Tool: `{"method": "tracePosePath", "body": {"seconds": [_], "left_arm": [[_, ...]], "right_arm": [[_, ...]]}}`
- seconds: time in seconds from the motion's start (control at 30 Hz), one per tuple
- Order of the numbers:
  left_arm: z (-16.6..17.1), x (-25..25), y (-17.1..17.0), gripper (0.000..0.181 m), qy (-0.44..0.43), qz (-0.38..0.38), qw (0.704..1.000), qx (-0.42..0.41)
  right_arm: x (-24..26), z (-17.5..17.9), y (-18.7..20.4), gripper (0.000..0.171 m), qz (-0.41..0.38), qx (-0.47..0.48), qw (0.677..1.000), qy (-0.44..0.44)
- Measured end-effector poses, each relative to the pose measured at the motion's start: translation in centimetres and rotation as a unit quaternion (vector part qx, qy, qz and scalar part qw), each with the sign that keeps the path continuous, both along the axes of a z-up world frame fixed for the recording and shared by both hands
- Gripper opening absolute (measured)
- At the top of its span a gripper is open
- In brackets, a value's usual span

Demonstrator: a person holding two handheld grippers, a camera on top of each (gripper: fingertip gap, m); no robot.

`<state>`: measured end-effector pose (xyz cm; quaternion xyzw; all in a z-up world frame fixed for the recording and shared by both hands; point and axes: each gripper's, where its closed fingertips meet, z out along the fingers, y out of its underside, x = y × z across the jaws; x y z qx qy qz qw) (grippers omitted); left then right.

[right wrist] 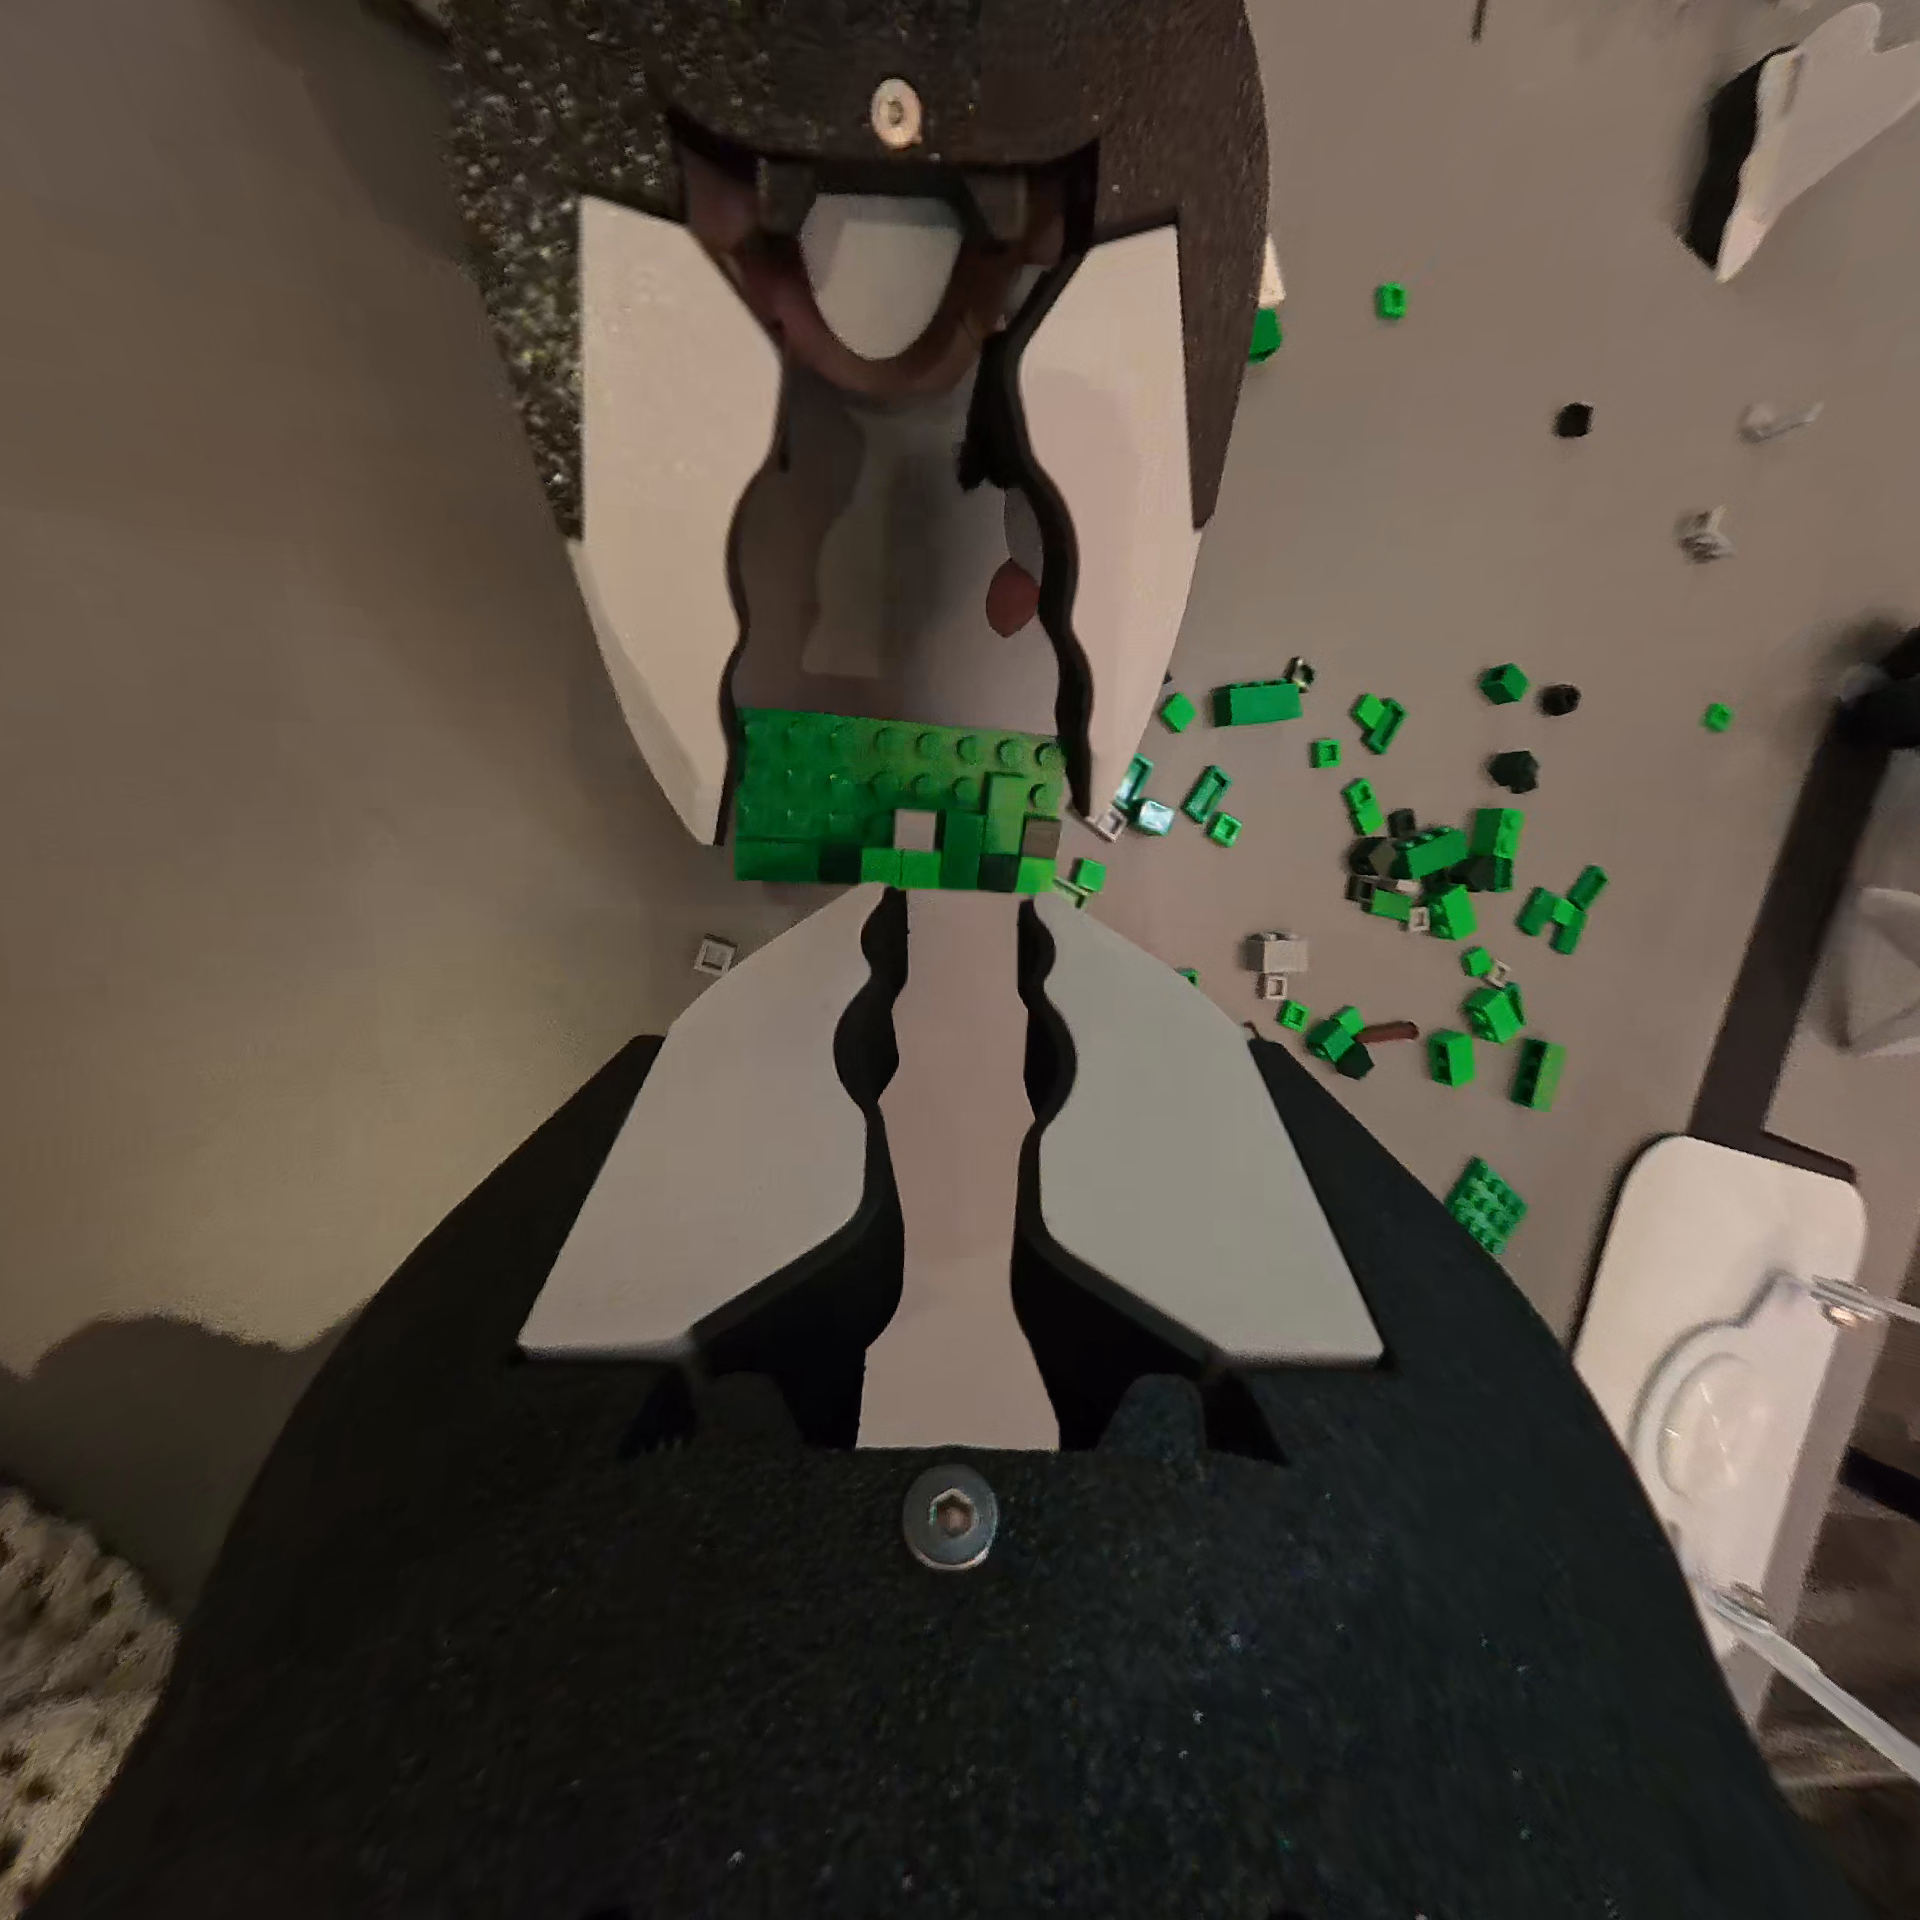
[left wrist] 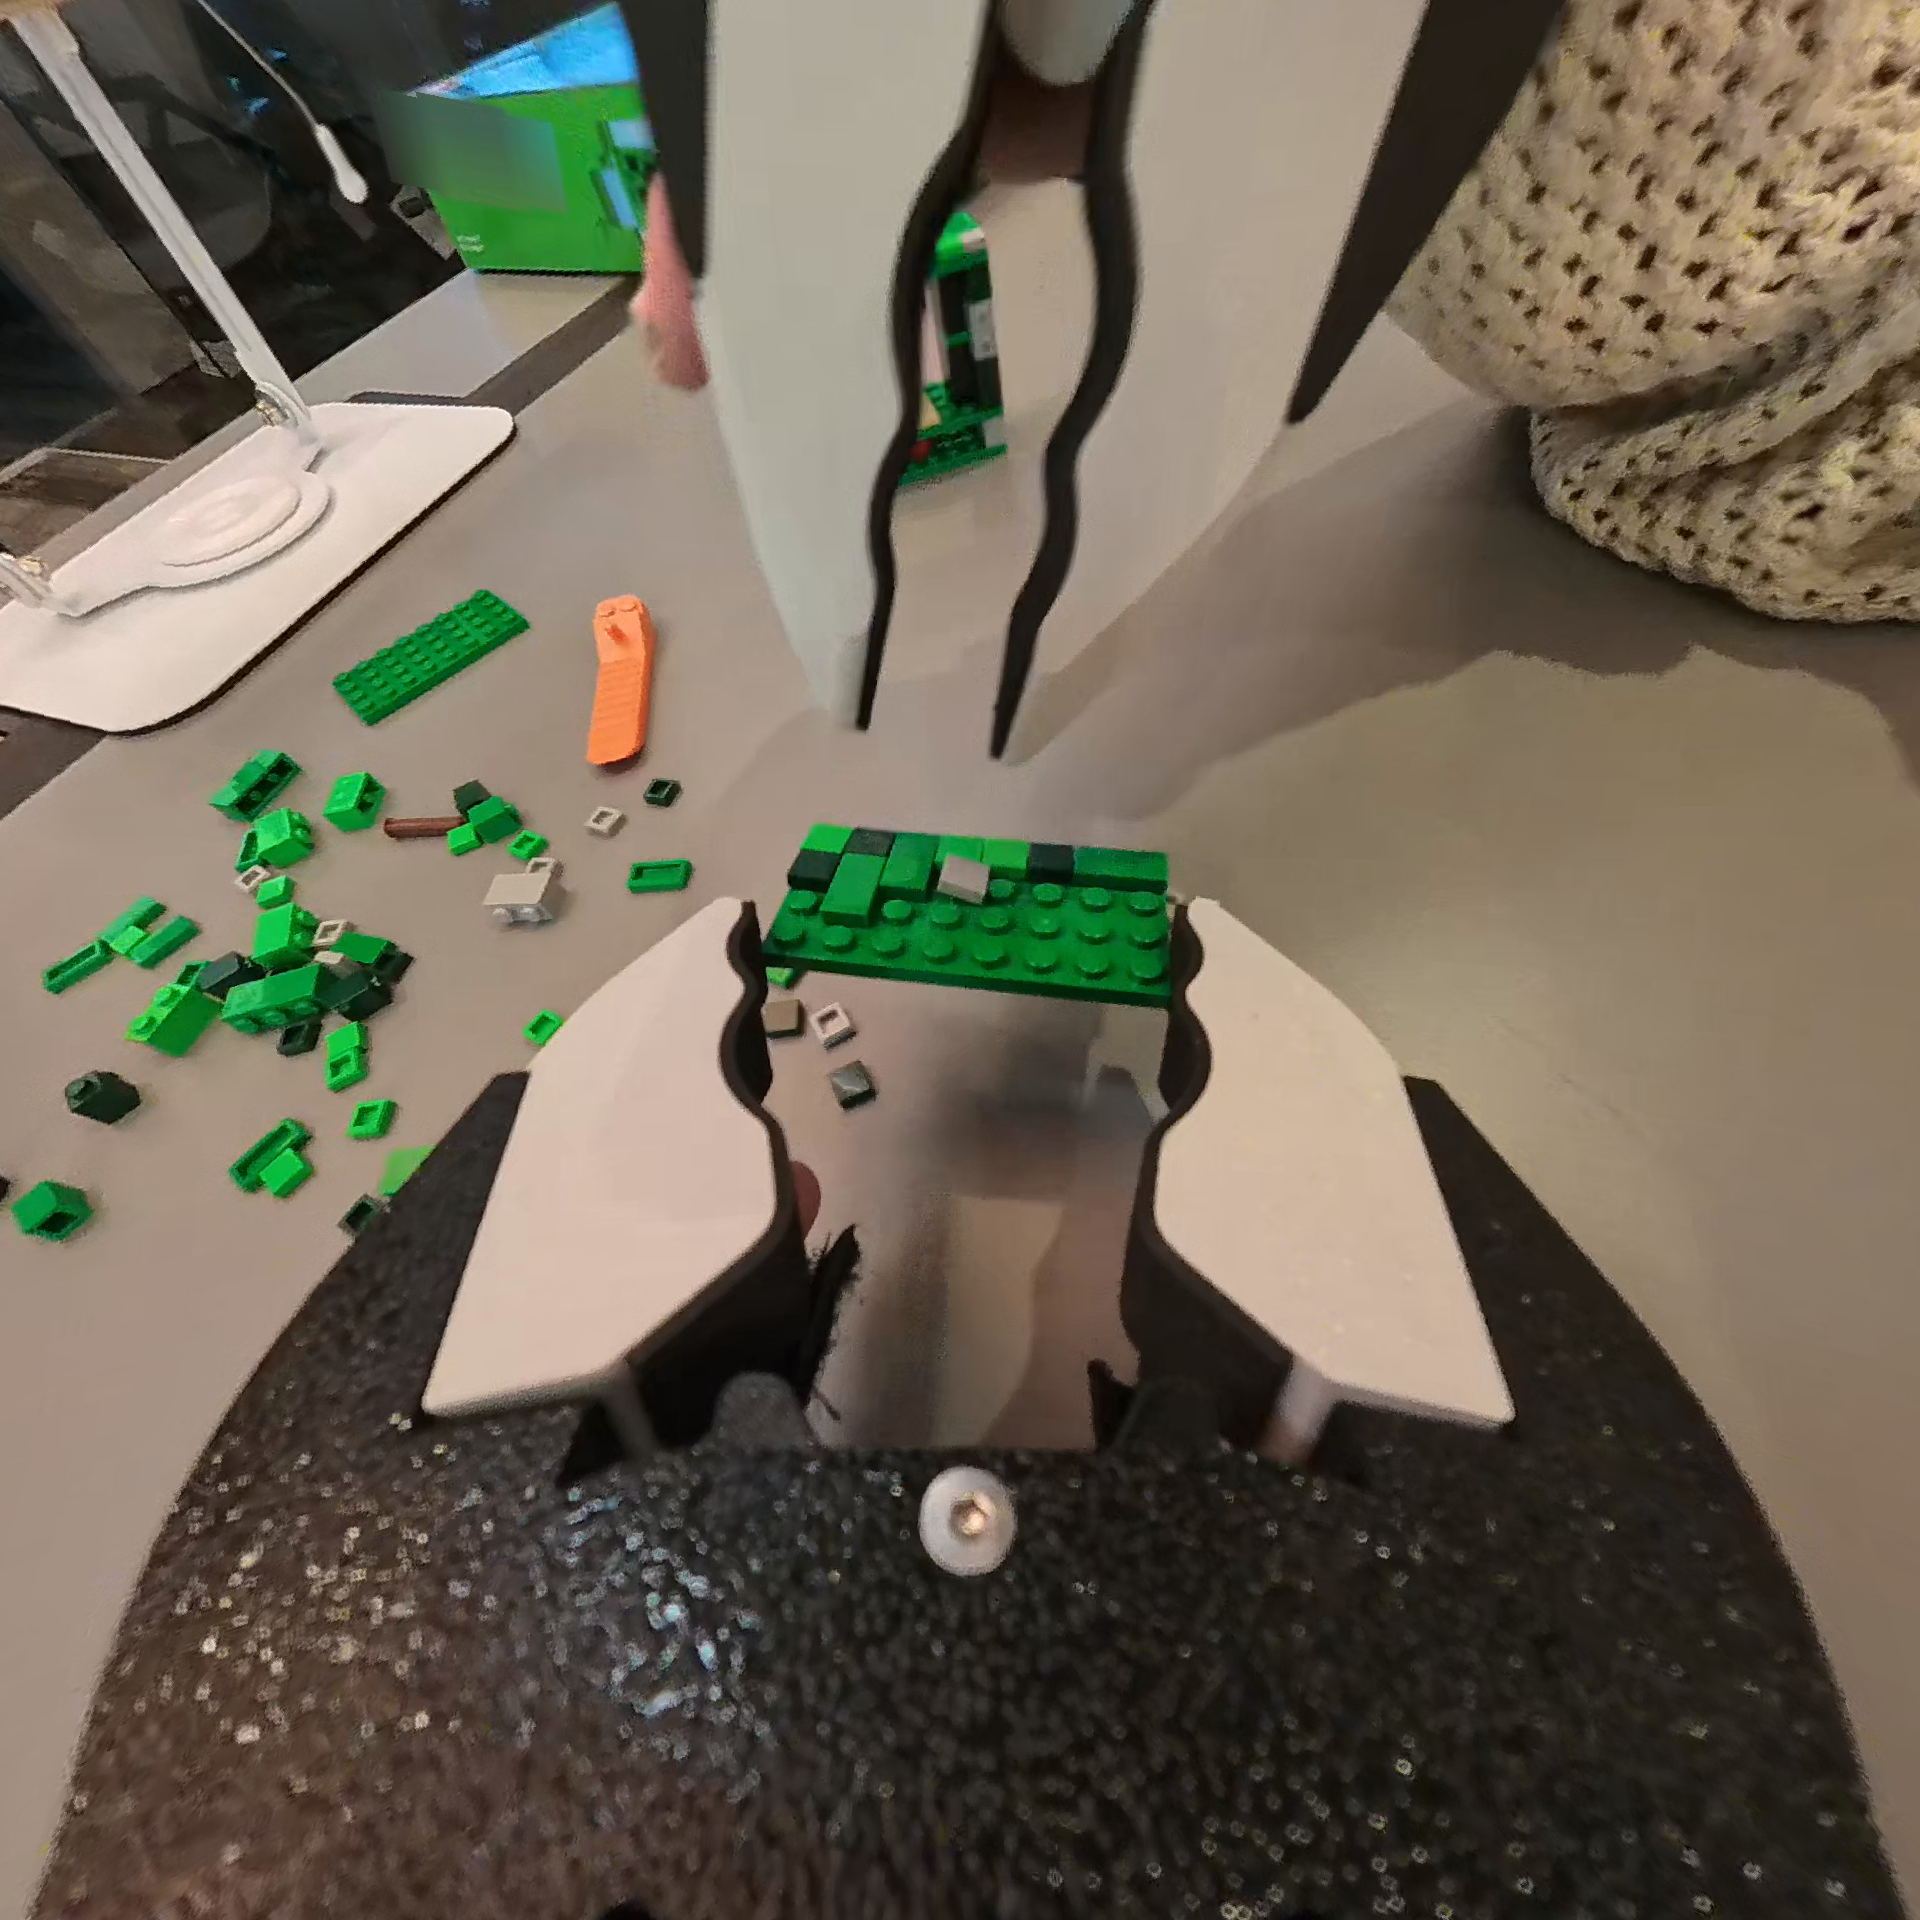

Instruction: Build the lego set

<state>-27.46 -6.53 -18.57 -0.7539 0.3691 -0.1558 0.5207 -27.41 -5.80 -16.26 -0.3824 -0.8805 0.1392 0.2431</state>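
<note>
At frame centre the left tool (left wrist: pixel 966 935) clamps the green plate (left wrist: pixel 977 940) by its ends — steadying it, I judge — while the right tool (right wrist: pixel 956 914), slightly parted and empty, hovers above.

No writing can be read in either view. The green box (left wrist: pixel 540 197) at the upper left of the left wrist view bears print, but part is blurred over and the rest is too small to make out.
</note>
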Motion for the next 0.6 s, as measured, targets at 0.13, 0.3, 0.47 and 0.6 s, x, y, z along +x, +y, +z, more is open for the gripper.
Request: {"method": "tracePosePath", "body": {"seconds": [0.13, 0.3, 0.47, 0.6], "left_arm": [[0.2, -0.3, 0.2, 0.074, -0.015, 0.007, 1.0, -0.008], [0.4, -0.5, 0.3, 0.074, -0.034, 0.014, 0.999, -0.014], [0.5, -0.7, 0.4, 0.074, -0.044, 0.016, 0.999, -0.017], [0.6, -0.7, 0.3, 0.074, -0.05, 0.017, 0.999, -0.016]], "right_arm": [[0.4, 0.1, 0.0, 0.042, 0.02, 0.06, 0.992, 0.106], [0.3, 0.3, -0.6, 0.043, 0.08, 0.233, 0.919, 0.307], [0.0, -1.5, -1.3, 0.048, 0.103, 0.306, 0.886, 0.334], [-1.0, -0.9, -1.0, 0.047, 0.086, 0.309, 0.875, 0.363]]}}
